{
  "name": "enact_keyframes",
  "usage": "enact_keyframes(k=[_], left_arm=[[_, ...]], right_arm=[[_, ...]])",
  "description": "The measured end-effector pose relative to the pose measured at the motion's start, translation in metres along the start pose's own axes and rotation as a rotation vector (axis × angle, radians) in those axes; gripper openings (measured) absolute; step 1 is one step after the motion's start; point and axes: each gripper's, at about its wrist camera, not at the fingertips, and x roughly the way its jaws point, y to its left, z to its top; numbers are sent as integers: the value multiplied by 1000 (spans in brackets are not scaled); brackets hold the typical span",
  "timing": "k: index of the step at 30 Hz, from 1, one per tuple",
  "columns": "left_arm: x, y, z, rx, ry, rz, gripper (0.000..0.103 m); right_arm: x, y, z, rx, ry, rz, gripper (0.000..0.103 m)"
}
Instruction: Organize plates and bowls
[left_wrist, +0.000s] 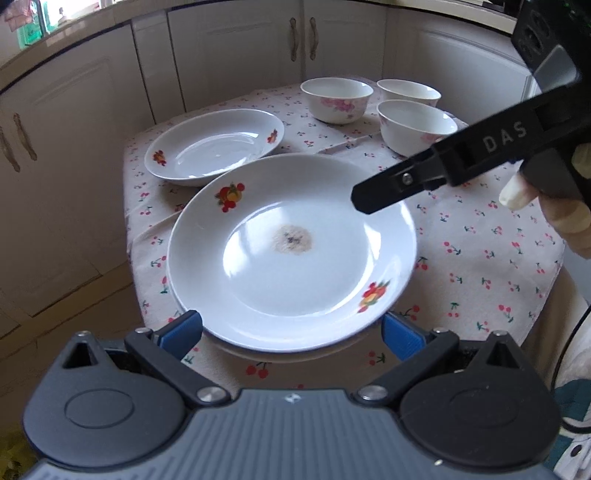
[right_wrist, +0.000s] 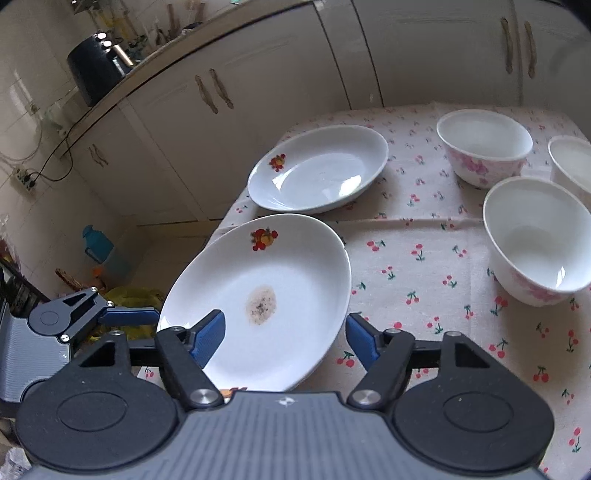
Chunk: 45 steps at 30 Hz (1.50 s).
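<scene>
Near plate (left_wrist: 291, 254): lay at the table's near left edge, directly ahead of both your grippers.
Left gripper (left_wrist: 291, 332): spread wide, holding nothing, the rim between its pads.
Right gripper (right_wrist: 284, 341): wide open, empty, straddling the plate's right side.
Far plate (right_wrist: 317, 168): waited just beyond.

Cherry-print tablecloth (left_wrist: 480, 266) bears plates (left_wrist: 214, 144), bowls (left_wrist: 336, 98).

Both wrist cameras look forward and steeply down, close above the table (left_wrist: 480, 266). Left view faces the near plate (left_wrist: 291, 251) centre frame; right view places it lower left (right_wrist: 258, 295). Both share the far plate (left_wrist: 214, 144) and bowls (left_wrist: 336, 98).
</scene>
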Motion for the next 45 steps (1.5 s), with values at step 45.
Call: enact_keyframes(k=[45], left_arm=[[122,142,188,-84,-69,112,100]], right_arm=[[79,-54,97,148,-150,-19,89]])
